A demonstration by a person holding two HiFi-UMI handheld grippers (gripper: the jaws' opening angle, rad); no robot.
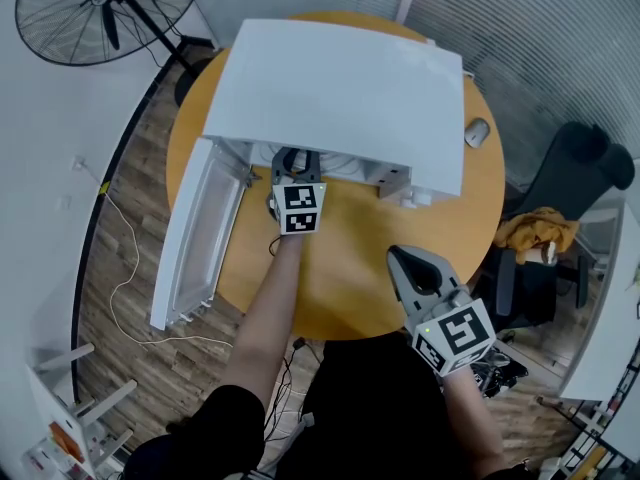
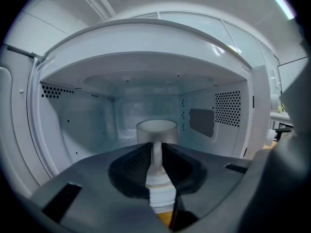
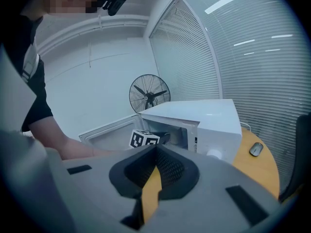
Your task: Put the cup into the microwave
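A white cup (image 2: 156, 129) hangs by its handle between the pads of my left gripper (image 2: 156, 153), which is shut on that handle. The cup is at the mouth of the white microwave (image 1: 340, 93), inside its open cavity (image 2: 146, 106). In the head view my left gripper (image 1: 294, 164) reaches under the microwave's front edge and the cup is hidden. The microwave door (image 1: 200, 233) stands swung open to the left. My right gripper (image 1: 404, 264) hovers over the round wooden table (image 1: 350, 268), shut with nothing in it. In the right gripper view it (image 3: 155, 152) points toward the microwave (image 3: 214, 123).
A computer mouse (image 1: 478, 132) lies on the table to the right of the microwave. A standing fan (image 1: 100, 8) is on the floor at the far left. A dark office chair (image 1: 575, 173) with an orange cloth sits beyond the table's right edge.
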